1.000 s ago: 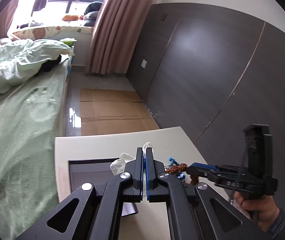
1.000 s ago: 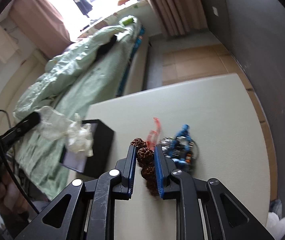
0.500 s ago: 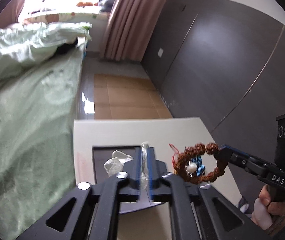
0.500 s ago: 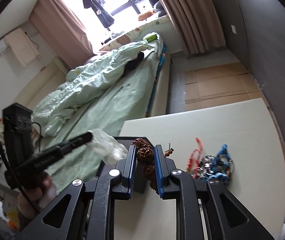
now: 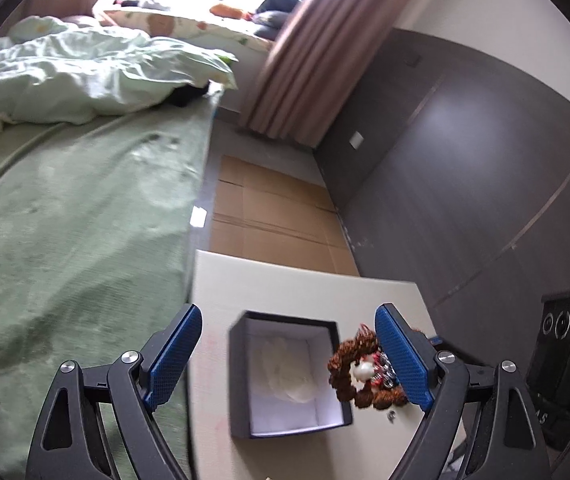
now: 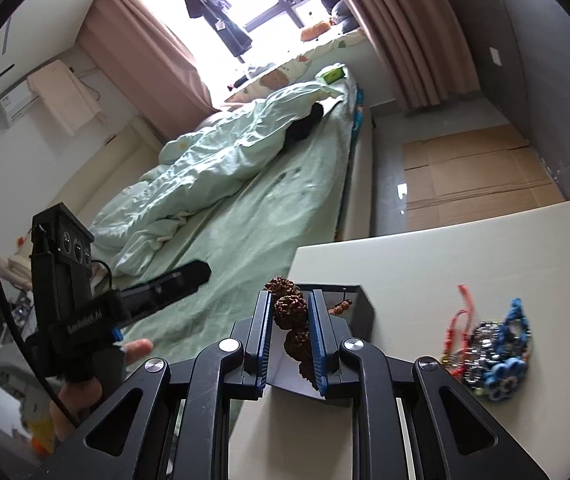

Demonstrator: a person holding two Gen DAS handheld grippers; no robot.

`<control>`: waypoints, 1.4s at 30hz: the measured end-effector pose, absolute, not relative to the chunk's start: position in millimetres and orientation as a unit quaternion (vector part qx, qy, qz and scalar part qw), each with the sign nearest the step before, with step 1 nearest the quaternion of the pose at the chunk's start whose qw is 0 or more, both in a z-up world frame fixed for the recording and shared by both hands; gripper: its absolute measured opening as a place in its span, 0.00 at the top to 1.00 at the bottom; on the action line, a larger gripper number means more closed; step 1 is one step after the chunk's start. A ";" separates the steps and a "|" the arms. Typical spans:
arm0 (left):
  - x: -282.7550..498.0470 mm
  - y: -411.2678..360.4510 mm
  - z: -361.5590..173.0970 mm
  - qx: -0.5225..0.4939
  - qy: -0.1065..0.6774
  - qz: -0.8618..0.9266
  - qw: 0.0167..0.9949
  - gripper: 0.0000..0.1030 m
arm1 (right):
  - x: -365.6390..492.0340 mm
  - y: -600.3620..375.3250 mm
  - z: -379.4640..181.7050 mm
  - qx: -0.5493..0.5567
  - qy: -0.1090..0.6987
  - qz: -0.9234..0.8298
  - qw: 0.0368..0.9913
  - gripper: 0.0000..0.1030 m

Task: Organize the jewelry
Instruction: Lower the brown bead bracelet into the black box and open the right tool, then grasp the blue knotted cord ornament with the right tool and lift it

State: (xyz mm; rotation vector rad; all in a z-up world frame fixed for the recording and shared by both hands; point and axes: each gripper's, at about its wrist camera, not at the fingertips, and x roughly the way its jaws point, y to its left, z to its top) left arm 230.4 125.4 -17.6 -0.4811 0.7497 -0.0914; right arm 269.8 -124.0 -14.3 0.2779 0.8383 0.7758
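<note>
**Bracelet almost over the box**

My right gripper (image 6: 289, 332) was clamped on the brown bead bracelet (image 6: 291, 312), loop dangling just beside the open box's (image 5: 241, 380) right wall, not inside yet. So the box sat a bit to the left of it. My left gripper (image 5: 289, 360) was opening wide over the box, nothing between its jaws. The other jewelry (image 6: 493, 356) lay on the table (image 6: 425, 260).

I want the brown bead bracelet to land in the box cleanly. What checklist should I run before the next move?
1. Right tongs clamped on brown bead bracelet: ok.
2. Box open: ok.
3. Room left in the box beside the white plastic bag: ok.
4. Left tongs clear of the box: not ok, jaws opening astride it.
5. Bracelet fully over the opening: cannot tell.
</note>
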 end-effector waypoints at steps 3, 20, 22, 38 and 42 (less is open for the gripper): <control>228.5 137.0 -18.7 -0.243 0.360 -0.032 0.900 0.14 | 268.8 -114.1 -18.2 0.136 0.402 0.375 0.824 0.82; 230.0 122.7 -20.7 -0.212 0.368 -0.051 0.904 0.14 | 288.2 -139.9 -43.7 0.174 0.455 0.331 0.808 0.42; 231.0 109.1 -19.8 -0.191 0.371 -0.060 0.907 0.14 | 288.0 -152.9 -43.0 0.174 0.454 0.318 0.814 0.42; 235.5 30.0 -27.9 -0.114 0.390 -0.133 0.904 0.14 | 282.4 -248.0 -46.6 0.175 0.467 0.192 0.845 0.14; 238.5 9.5 -31.4 -0.100 0.393 -0.146 0.902 0.18 | 283.8 -265.8 -57.0 0.199 0.479 0.178 0.836 0.12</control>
